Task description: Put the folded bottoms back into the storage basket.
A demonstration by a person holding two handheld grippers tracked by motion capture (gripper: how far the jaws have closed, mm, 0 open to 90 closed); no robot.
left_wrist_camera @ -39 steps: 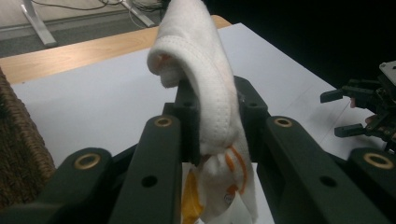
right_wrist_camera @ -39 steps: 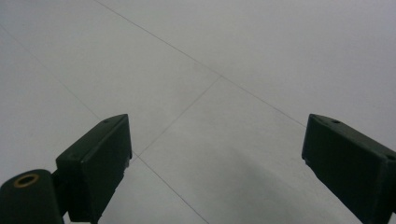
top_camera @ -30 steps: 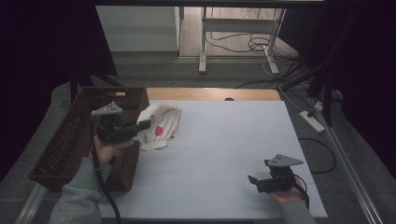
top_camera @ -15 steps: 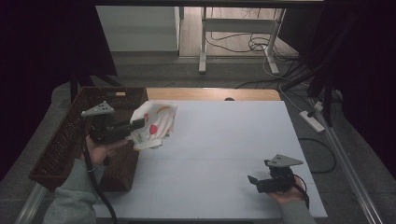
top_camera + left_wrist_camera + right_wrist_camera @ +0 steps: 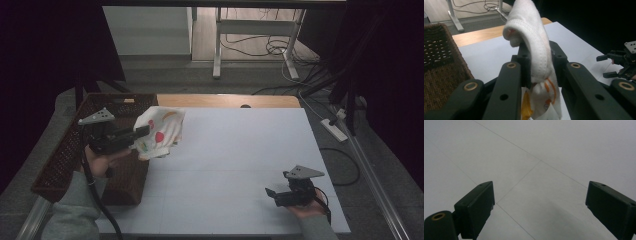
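The left gripper (image 5: 142, 133) holds a white printed cloth (image 5: 159, 131) clenched in its jaws, lifted over the table (image 5: 240, 150) beside the wicker basket (image 5: 60, 160); it looks light, soft and floppy, best pinched on a bunched fold; the right gripper (image 5: 272, 195) rests spread wide

A lab: dark curtains (image 5: 45, 55), floor cables (image 5: 260, 47), power strip (image 5: 334, 129), white table (image 5: 240, 165).
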